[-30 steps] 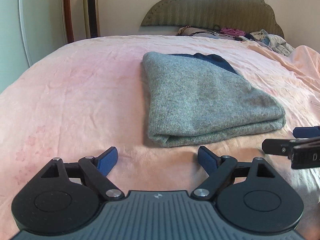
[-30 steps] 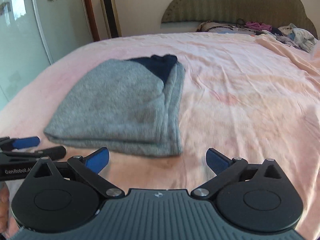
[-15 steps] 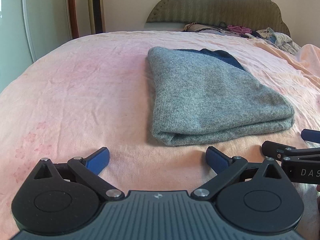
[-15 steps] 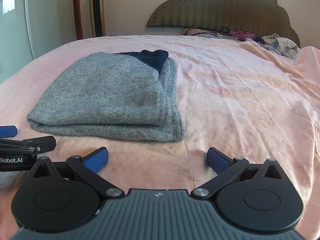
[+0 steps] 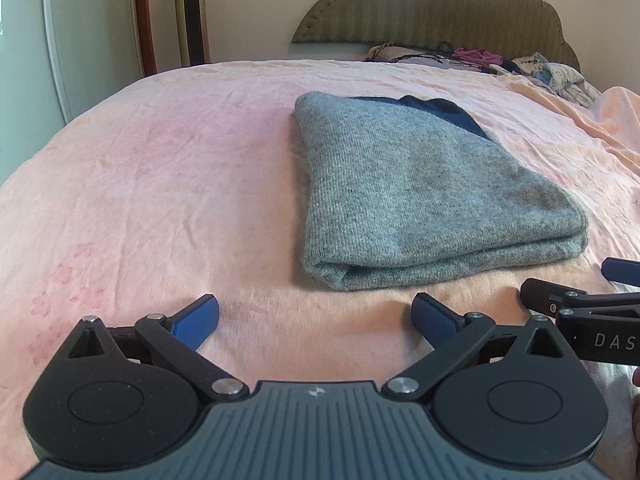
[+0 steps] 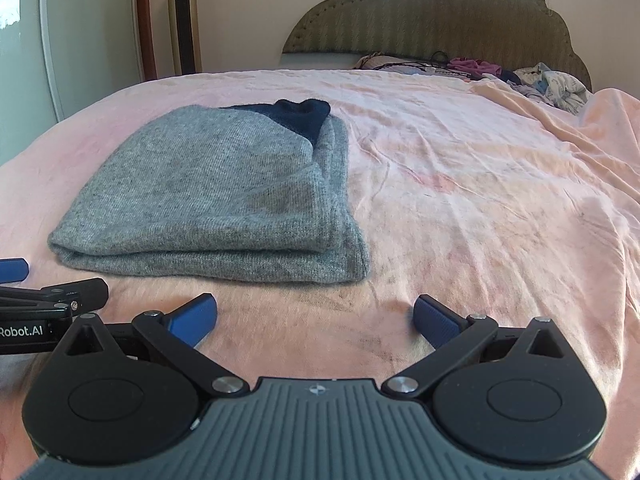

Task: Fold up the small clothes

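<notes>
A grey knitted garment (image 5: 420, 192) with a dark blue part at its far end lies folded in layers on the pink bed sheet (image 5: 160, 184). It also shows in the right wrist view (image 6: 216, 196). My left gripper (image 5: 316, 318) is open and empty, just short of the garment's near left corner. My right gripper (image 6: 316, 318) is open and empty, just short of the garment's near right corner. Each gripper's tip shows at the edge of the other's view: the right one (image 5: 580, 296) and the left one (image 6: 52, 292).
A padded headboard (image 5: 432, 8) stands at the far end of the bed. Loose clothes (image 5: 540, 70) are piled by it at the right. A tall gold tower unit (image 5: 192, 12) and a pale wardrobe (image 5: 48, 40) stand at the left.
Both grippers have drawn back a little from the garment and levelled out. The left gripper's jaws opened slightly wider than a second ago. The garment lies as before.
</notes>
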The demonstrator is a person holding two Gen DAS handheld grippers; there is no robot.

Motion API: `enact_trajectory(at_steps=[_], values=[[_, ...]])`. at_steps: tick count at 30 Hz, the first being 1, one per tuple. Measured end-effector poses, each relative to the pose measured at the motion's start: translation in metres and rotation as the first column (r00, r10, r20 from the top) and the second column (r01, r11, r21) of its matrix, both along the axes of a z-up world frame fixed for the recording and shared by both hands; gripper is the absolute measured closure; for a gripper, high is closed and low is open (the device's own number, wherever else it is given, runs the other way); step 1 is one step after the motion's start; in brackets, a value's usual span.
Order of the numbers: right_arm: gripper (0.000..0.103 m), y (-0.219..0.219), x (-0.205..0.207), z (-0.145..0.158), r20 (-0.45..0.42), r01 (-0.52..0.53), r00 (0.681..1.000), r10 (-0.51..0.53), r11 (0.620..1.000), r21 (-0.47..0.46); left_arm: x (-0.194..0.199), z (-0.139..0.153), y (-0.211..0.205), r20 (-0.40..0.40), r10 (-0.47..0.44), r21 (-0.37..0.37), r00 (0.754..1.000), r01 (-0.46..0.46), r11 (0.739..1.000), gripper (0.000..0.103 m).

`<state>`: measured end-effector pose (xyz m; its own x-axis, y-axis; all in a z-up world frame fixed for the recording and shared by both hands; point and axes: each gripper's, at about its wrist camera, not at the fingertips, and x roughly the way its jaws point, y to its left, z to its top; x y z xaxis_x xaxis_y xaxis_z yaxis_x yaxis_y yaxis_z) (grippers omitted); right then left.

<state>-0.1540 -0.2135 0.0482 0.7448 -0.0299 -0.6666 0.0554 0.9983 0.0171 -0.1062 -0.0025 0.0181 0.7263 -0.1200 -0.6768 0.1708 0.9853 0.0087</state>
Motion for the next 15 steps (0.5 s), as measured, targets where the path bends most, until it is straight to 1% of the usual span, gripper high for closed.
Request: enact_trajectory(at_steps=[3, 6, 10, 15], values=[[0.0, 0.0, 0.0001, 0.0001, 0.0, 0.0, 1.0, 0.0, 1.0, 0.0, -0.0005, 0.0003, 0.0007, -0.003, -0.003, -0.005, 1.0, 0.003, 1.0, 0.0], [0.0, -0.0005, 0.0005, 0.0, 0.0, 0.001, 1.0, -0.001, 1.0, 0.002, 0.0006, 0.0008, -0.0006, -0.011, -0.003, 0.005, 1.0, 0.003, 1.0, 0.0], [0.0, -0.0012, 0.0013, 0.0011, -0.007, -0.005, 1.0, 0.005, 1.0, 0.002, 0.001, 0.0044, -0.0009, -0.044, -0.008, 0.002, 0.999, 0.008, 1.0, 0.0], [0.0, -0.002, 0.0055, 0.0053, -0.045, -0.011, 0.999, 0.012, 1.0, 0.01, 0.0042, 0.0091, -0.0022, -0.099, -0.008, 0.001, 0.995, 0.008, 1.0, 0.0]])
